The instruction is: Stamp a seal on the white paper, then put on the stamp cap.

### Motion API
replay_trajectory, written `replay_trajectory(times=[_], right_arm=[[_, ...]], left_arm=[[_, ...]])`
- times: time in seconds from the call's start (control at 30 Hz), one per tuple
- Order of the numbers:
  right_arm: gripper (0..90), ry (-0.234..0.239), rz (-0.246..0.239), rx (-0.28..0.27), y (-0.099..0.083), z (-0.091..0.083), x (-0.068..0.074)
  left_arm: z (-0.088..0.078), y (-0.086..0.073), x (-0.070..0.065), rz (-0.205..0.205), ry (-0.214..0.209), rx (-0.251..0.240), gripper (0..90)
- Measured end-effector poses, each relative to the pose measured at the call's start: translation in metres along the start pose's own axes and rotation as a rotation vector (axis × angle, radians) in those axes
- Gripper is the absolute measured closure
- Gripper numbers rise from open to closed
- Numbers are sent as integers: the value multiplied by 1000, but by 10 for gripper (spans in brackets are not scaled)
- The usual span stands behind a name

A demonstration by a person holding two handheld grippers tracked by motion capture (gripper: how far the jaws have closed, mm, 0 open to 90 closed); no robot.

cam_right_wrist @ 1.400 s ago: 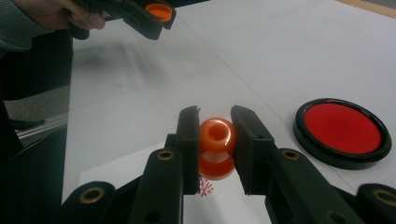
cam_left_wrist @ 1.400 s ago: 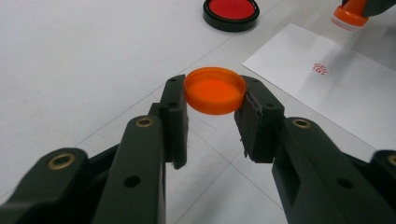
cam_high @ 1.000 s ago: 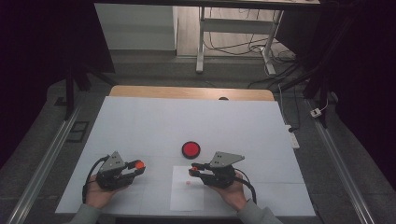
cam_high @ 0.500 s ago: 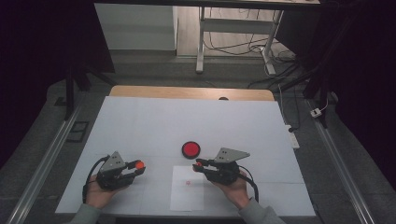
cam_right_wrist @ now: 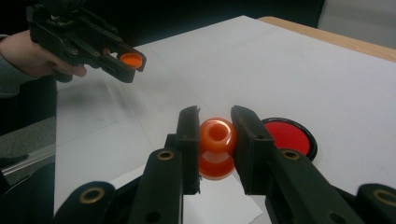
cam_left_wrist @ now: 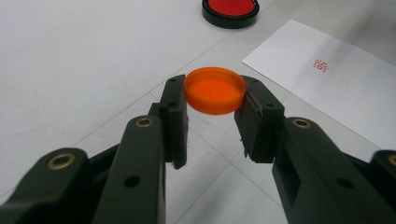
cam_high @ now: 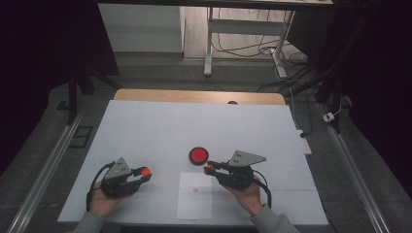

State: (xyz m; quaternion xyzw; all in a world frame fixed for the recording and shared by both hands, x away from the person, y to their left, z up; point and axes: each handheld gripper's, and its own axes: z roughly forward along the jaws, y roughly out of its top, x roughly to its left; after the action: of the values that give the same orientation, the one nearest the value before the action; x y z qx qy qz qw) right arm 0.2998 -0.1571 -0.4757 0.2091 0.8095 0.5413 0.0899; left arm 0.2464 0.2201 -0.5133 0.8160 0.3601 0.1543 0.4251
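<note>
Currently we grip the orange cap in the left tool and the orange stamp in the right tool, beside the red ink pad. One mark sits on the paper; recapping likely remains.

High view sits above the person's side, faces forward and down, far enough to take in the whole white surface; left gripper view rides low and close, looking along its jaws toward the red ink pad and paper sheet; right gripper view is equally close, sharing that pad.
</note>
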Motion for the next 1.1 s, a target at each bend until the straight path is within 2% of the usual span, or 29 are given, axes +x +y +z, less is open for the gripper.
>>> replay_trajectory(times=[0.7, 0.9, 1.1], right_arm=[[721, 1, -3, -16, 4, -4, 0], [722, 4, 0, -17, 5, -4, -1], [721, 4, 12, -23, 4, -5, -4]], left_arm=[[3, 4, -4, 10, -10, -8, 652], [6, 8, -8, 21, -22, -11, 651], [11, 16, -15, 49, -43, -18, 651]])
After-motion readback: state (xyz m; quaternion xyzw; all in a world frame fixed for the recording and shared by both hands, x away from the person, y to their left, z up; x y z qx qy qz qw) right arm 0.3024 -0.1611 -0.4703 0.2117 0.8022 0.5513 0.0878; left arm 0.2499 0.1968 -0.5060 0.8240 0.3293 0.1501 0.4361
